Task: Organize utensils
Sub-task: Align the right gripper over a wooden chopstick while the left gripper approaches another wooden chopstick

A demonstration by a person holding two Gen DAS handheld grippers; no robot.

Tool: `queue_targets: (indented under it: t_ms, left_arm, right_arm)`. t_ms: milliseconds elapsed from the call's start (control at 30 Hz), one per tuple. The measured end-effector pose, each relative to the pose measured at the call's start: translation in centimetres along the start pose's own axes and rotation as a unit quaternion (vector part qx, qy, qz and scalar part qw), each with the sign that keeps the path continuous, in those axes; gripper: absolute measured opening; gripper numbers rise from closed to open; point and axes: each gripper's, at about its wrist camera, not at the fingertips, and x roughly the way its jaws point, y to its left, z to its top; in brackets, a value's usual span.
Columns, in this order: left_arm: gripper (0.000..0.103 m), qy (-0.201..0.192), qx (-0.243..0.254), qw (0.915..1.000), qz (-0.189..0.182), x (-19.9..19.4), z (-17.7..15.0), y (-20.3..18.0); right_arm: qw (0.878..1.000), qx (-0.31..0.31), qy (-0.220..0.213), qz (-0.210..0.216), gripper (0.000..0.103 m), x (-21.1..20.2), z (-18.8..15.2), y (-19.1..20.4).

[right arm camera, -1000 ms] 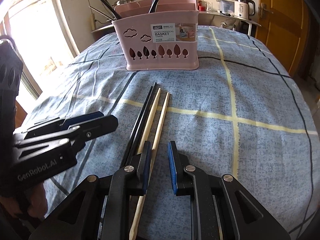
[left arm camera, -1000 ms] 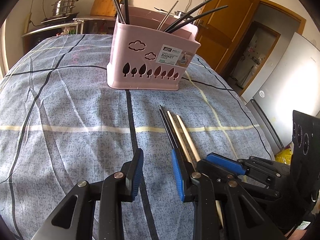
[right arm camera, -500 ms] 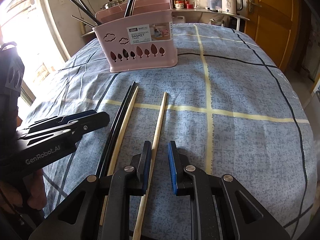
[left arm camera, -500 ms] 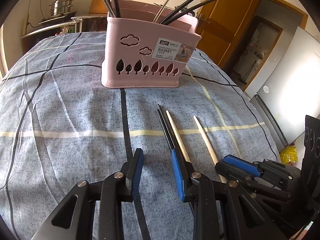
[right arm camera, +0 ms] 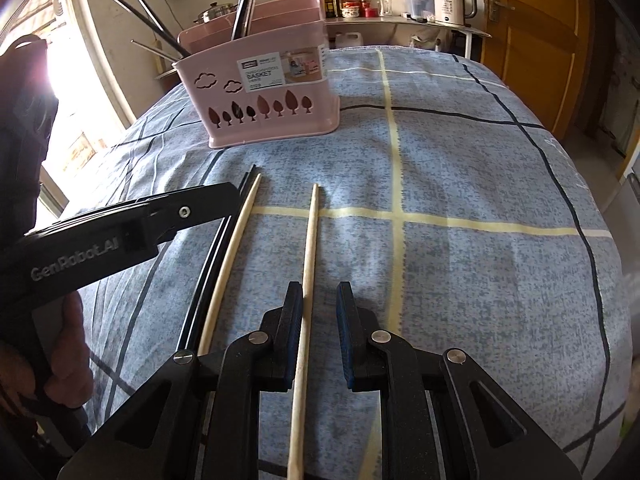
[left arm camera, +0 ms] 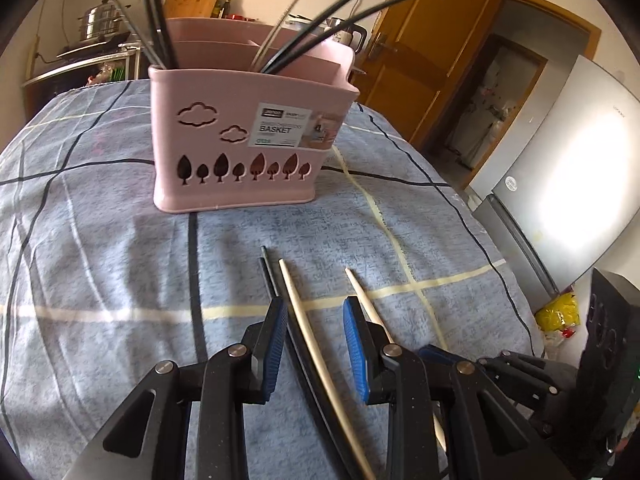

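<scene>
We saw a matt pink plastic basket (left arm camera: 248, 152) with a paper label (left arm camera: 280, 128), pale bare-wood chopsticks (right arm camera: 306, 264), glossy black chopsticks (right arm camera: 212, 256), a speckled woven cloth (right arm camera: 460, 168), and ribbed blue claw pads (left arm camera: 354, 344).

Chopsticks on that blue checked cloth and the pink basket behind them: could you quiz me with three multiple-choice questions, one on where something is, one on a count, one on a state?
1. Where does the separated wooden chopstick lie?
A. Inside the pink basket
B. Between the right gripper's fingers, on the cloth
C. On the floor

2. How many chopsticks lie on the cloth?
A. Two
B. Four
C. Seven

3. How does the left gripper stand?
A. Open over a wooden chopstick and the black pair
B. Shut on a spoon
C. Resting inside the basket

Answers:
1 B: the stick runs through the gap of the right gripper.
2 B: the black pair plus the nearer wooden chopstick and the separated one.
3 A: its blue pads stand apart around them, short of the pink basket.
</scene>
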Motion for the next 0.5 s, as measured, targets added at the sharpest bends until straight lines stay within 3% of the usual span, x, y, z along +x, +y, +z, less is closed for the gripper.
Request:
queue_targets:
  t_ms: [500]
  left_arm:
    - [0.029, 0.022, 0.002, 0.9996, 0.015, 3.2, 1.3, -0.8]
  right_arm:
    - [1.000, 0.013, -0.005, -0.001, 0.016, -0.2, -0.2, -1.1]
